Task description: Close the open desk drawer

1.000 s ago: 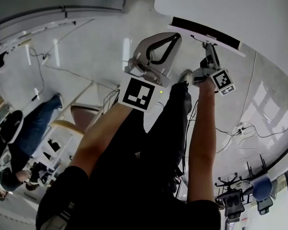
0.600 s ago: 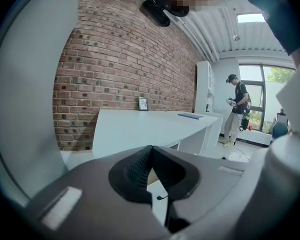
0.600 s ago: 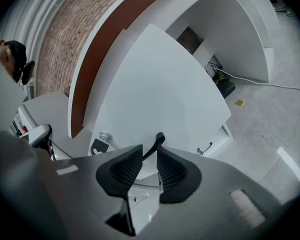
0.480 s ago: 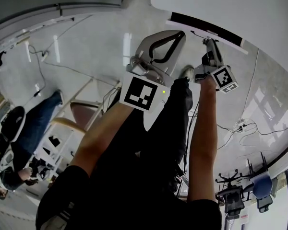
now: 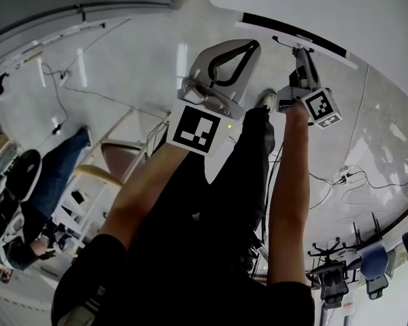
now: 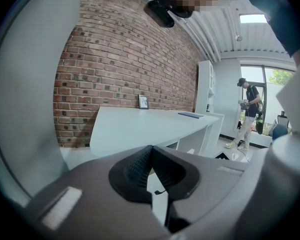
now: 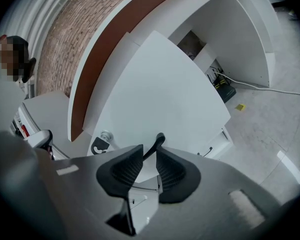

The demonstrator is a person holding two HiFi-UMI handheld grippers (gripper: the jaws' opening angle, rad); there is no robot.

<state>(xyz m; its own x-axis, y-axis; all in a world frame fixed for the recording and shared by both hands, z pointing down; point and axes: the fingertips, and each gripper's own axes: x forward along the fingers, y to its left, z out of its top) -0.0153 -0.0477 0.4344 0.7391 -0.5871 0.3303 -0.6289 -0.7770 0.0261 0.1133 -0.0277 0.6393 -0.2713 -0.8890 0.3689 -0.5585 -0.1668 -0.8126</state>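
Both right gripper [image 7: 149,156] jaws, just closed, pinch the thin dark handle [image 7: 160,138] of the white drawer [image 7: 160,84], forearm [image 5: 289,182] outstretched; the left gripper [image 6: 151,156] jaws touch.

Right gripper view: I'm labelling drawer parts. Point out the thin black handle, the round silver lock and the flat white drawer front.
thin black handle [image 7: 157,140], right gripper view, upper end.
round silver lock [image 7: 105,135], right gripper view, its face.
flat white drawer front [image 7: 160,84], right gripper view, bare middle.
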